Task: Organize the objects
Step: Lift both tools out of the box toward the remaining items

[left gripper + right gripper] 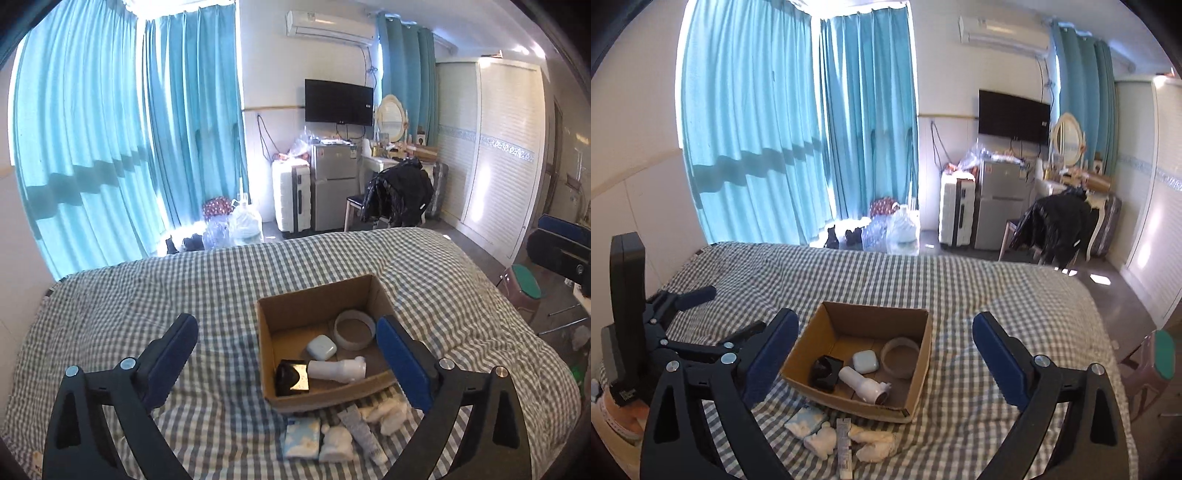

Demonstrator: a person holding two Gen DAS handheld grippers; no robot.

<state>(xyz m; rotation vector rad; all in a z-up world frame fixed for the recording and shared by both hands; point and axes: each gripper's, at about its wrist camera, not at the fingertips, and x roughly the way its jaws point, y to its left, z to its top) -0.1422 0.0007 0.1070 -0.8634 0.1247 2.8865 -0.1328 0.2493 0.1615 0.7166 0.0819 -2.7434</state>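
Holding both grippers spread wide and empty above the checked bed (147, 288): we are hovering the left gripper (286, 350) and the right gripper (884, 347), pads touching nothing. Between the fingers a cardboard box (812, 354) is sitting open on the bed, carrying a white earbud case (321, 347), a white bottle (338, 370) lying on its side, a black object (290, 376) and a tape ring (354, 328). Just in front of the box, a tissue pack (301, 437), a small tube (364, 435) and crumpled white cloths (391, 413) are lying loose on the cover.
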